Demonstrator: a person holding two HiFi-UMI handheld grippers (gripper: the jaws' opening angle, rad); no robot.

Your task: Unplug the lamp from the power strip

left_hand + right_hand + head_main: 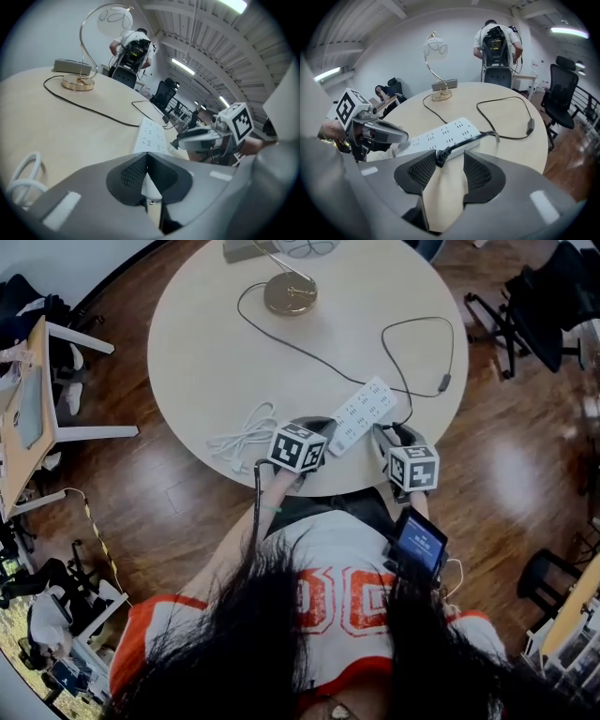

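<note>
Round table (206, 352): left claw (147, 157) clamped on power strip (364, 412), right claw (450, 153) apart, black plug (440, 158) between.

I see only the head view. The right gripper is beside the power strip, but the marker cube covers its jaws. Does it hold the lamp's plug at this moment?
Observer: No. In the right gripper view the right gripper has its jaws apart, and the black plug lies at their tips, pressed by neither pad.
Operator: Is the plug in a socket?
Observer: It seems out. It lies on the table against the near edge of the power strip.
Operator: And the left gripper?
Observer: The left gripper view shows the left gripper with jaws closed on the strip's white end.
</note>
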